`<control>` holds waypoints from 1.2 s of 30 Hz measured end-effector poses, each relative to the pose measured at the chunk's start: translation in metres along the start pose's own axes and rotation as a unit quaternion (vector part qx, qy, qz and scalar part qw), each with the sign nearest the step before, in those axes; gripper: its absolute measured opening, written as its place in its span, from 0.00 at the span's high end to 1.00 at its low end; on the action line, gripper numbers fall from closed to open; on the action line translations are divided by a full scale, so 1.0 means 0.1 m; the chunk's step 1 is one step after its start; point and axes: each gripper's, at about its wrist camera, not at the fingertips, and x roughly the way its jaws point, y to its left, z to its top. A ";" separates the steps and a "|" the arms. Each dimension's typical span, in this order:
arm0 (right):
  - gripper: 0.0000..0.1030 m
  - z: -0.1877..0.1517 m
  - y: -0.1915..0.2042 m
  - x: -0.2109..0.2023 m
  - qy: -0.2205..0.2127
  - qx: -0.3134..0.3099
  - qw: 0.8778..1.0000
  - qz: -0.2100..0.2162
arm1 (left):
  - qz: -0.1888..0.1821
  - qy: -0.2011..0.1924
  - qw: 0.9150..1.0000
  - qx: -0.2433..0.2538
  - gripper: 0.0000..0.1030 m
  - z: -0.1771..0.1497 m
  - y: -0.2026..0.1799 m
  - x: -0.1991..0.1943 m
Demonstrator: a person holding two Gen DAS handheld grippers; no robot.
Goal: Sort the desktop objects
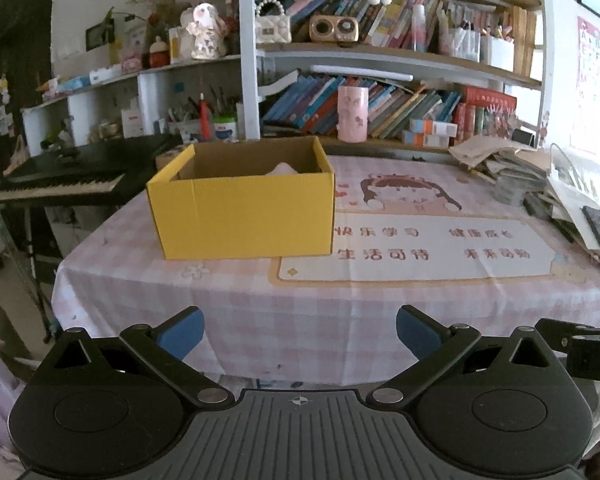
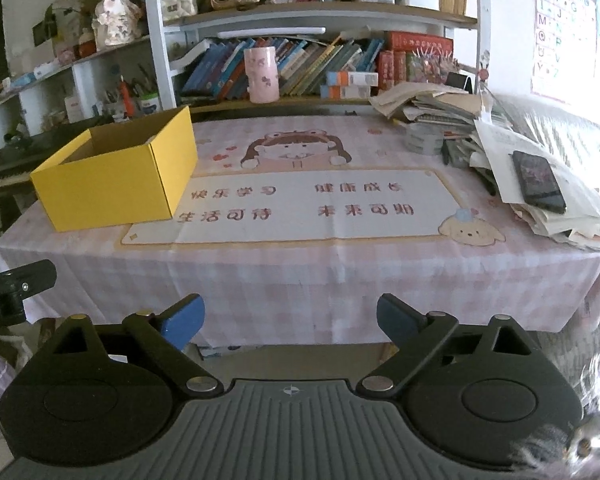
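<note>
Both my grippers, left gripper (image 1: 300,334) and right gripper (image 2: 290,320), hang wide open and empty at frame bottom. I'd head right for the phone (image 2: 538,182) on the paper pile (image 2: 500,148), then drop it in the yellow box (image 2: 112,184) at left.

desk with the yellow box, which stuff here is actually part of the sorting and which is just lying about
For the job:
yellow box, open-topped, something pale inside
left gripper, open, empty
right gripper, open, empty

Lying about:
paper pile
dark phone on the papers
pink cup on the shelf
keyboard beside the desk
</note>
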 end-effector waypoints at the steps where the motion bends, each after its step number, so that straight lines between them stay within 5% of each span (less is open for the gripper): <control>1: 0.08 0.00 0.00 0.00 0.001 -0.001 1.000 0.001 | 0.002 0.004 1.000 0.000 0.00 0.00 0.00 0.01; 36: 0.06 0.05 0.24 0.16 0.020 -0.036 0.999 0.002 | -0.012 0.031 0.999 -0.008 0.00 0.02 0.08 0.16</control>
